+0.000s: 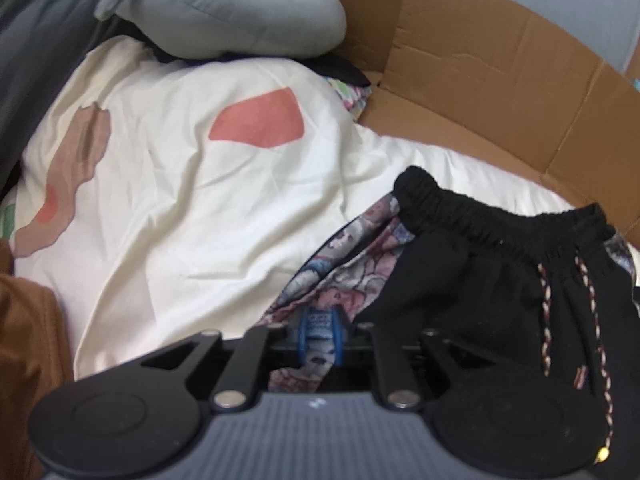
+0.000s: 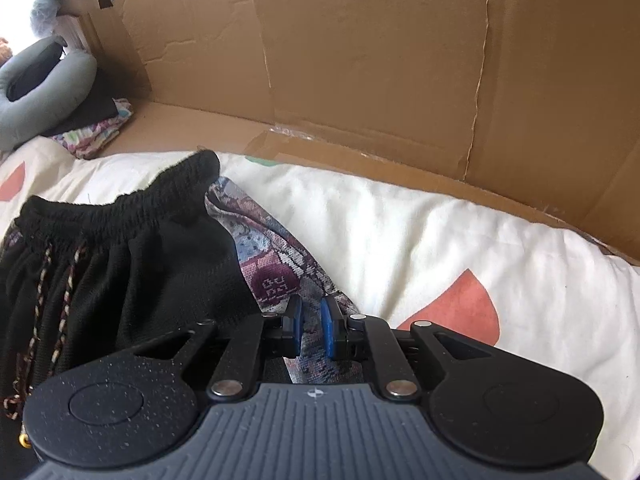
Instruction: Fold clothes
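Black shorts with an elastic waistband and braided drawstrings lie on a cream bed sheet. A patterned grey, blue and purple garment lies under them and sticks out at both sides. My left gripper is shut on the left edge of the patterned garment. In the right wrist view, the shorts lie to the left, and my right gripper is shut on the patterned garment's right edge, with fabric pinched between its blue pads.
A cardboard wall lines the far edge of the bed, also in the left wrist view. A grey neck pillow rests on dark and pastel clothes. Brown fabric lies at the left.
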Demonstrator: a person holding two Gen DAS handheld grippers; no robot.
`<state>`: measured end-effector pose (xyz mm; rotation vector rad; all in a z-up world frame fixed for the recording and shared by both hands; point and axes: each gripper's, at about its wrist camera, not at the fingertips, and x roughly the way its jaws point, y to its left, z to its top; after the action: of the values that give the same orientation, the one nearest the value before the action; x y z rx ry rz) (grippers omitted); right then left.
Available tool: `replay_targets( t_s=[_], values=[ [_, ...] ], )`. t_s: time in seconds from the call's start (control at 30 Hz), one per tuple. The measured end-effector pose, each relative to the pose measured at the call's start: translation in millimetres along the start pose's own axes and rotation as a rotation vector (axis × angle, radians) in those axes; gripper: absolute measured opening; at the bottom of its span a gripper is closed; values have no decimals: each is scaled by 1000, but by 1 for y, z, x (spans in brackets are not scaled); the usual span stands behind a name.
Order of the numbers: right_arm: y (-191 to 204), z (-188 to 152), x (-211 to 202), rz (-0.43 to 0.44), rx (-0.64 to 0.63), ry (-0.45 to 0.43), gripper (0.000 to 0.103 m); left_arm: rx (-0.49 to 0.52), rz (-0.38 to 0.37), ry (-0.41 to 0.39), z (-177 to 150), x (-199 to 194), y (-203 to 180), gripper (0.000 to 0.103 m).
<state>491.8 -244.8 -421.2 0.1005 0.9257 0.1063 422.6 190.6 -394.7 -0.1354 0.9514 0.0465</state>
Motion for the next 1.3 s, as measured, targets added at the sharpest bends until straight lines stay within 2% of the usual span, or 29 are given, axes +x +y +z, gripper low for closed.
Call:
replay_targets(
  t_s=[0.27,0.33,0.53,0.6,0.7,1.0,1.3],
  values=[
    [16,17,10,4,-14,-10,17,23,-6,-13,-12,-19,1,19],
    [19,20,17,9,-15,6,18,41,-7,-11,-18,-26,4,22],
    [15,22,24,29,41,53,20,45,13,17,-40,-47,27,23],
    [17,23,15,37,18,44,27,23,15,14,-45,-57,38,23],
    [20,22,0,52,-24,33,33,35,20,18,-53,-75,51,27],
    [17,3,-54,100,-97,36,36,104,37,78,-85,-128,82,29],
    [0,-27,-103,112,-96,53,40,63,55,129,-126,-166,109,29]
  ],
)
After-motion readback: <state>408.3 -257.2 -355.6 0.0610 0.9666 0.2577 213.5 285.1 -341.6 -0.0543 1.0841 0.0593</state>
